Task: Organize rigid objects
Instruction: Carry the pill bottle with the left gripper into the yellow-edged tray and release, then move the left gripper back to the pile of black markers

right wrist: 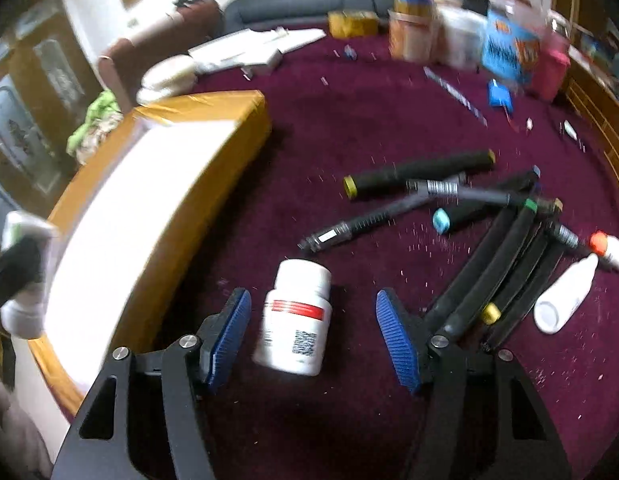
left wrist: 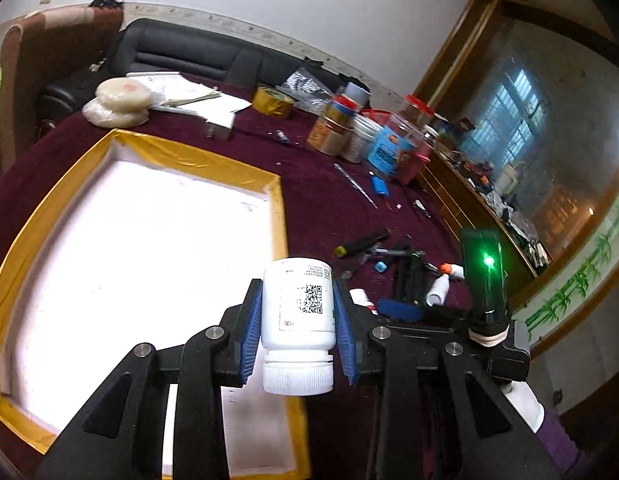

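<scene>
Nearby, markers (right wrist: 489, 264) crowd the red-banded bottle (right wrist: 295, 316) between open right fingers (right wrist: 397, 336).

White bottle (left wrist: 297, 312), black QR code. Red-banded white bottle (right wrist: 295, 316). Blue ribbed pads (right wrist: 397, 340), maroon cloth (right wrist: 349, 112), gold-edged white box (left wrist: 141, 240).

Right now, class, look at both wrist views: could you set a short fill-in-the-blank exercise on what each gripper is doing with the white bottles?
1. The left gripper is shut on a white bottle whose cap points ____ the camera.
2. The right gripper has its jaws ____ around a second bottle.
3. That second bottle lies on the ____ cloth.
4. The tray has a ____ taped rim.

Missing words: toward; open; maroon; yellow
</scene>
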